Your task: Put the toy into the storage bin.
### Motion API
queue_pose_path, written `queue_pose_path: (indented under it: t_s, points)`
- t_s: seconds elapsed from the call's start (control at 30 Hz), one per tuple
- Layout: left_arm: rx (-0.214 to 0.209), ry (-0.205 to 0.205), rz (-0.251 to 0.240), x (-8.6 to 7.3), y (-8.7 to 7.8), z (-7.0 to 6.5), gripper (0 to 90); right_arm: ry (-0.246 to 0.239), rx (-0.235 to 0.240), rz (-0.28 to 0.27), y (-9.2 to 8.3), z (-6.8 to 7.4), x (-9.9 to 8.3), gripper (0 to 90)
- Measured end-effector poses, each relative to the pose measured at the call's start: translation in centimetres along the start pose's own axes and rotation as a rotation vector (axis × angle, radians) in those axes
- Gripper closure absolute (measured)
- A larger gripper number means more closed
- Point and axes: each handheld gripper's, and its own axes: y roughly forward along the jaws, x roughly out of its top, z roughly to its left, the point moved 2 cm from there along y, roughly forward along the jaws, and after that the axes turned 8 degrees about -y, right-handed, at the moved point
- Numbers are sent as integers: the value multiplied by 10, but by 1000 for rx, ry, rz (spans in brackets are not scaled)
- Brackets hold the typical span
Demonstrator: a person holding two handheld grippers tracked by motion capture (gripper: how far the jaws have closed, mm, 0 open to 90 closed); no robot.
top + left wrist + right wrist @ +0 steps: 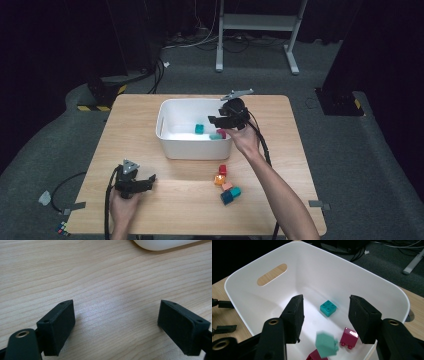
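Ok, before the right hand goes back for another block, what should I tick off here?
1. Right gripper open, nothing pressed between its pads: ok, the jaws stand apart over the white bin.
2. Light green block let go: ok, it shows blurred below the jaws, inside the bin's walls; whether it has landed, cannot tell.
3. Teal block and magenta block lying on the bin floor: ok.
4. Blocks left on the table: ok, a small cluster lies in front of the bin.
5. Left gripper open and away from the cluster: ok, it holds nothing over bare wood.
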Motion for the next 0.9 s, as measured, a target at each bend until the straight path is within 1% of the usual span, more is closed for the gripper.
queue_pose_path:
  t_s: [0.27, 0.47, 0.63, 0.9]
  points:
    - [-1, -2, -2, 0, 0, 0, 145, 13, -1, -3, -7, -2, -9, 431]
    - [-1, -2, -2, 0, 0, 0, 145, 19, 4, -35, -23, 0, -17, 442]
    - [0, -1, -1, 0, 0, 0, 144, 24, 3, -55, -37, 1, -31, 448]
    - [0, -2, -2, 0, 0, 0, 144, 27, -2, -55, -56, 6, -59, 453]
